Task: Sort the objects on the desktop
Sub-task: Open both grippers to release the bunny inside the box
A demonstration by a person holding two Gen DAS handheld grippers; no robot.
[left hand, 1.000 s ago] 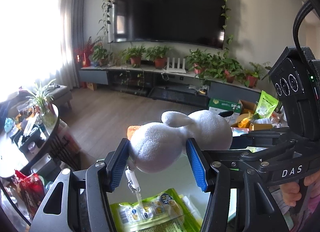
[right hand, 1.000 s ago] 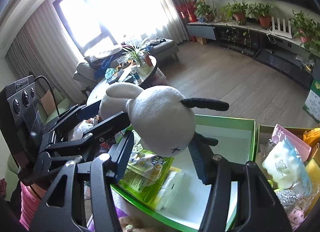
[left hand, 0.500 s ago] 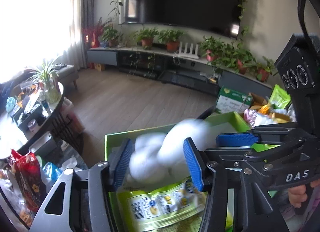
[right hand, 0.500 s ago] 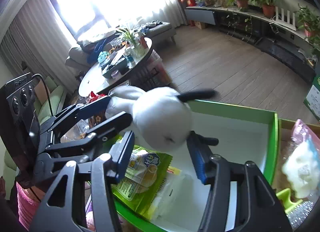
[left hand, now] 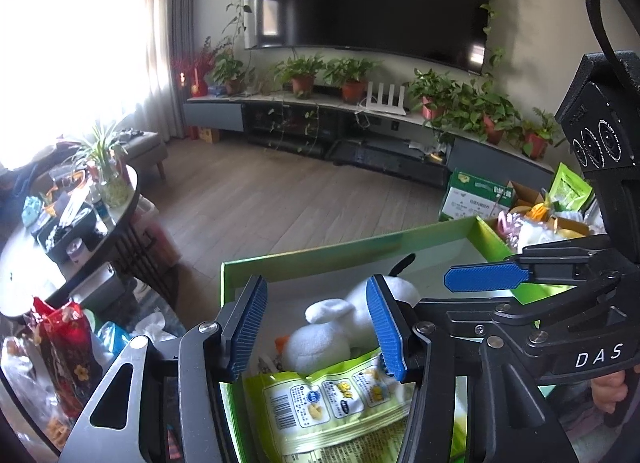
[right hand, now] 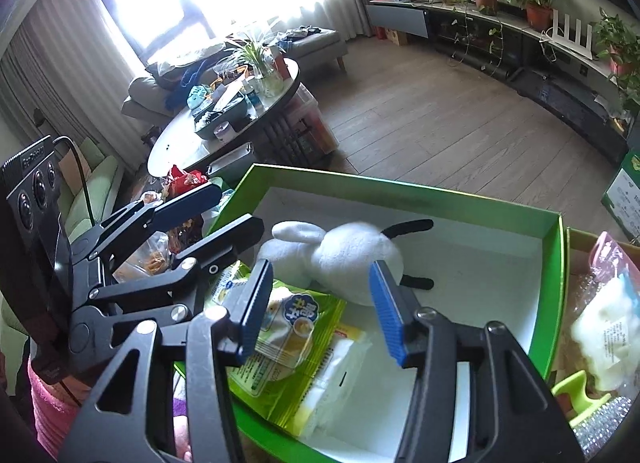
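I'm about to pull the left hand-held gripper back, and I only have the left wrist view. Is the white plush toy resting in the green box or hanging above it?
Observer: The right wrist view shows the plush toy lying on the white floor of the green box, against the edge of the snack packet.
Operator: Is my side touching it?
Observer: It does not look so. The left hand-held gripper has its fingers apart, ending just short of the toy's ear.
Operator: Is there anything else in the box that I can't see?
Observer: Yes, a white packet lies next to the snack packet, near the front edge.
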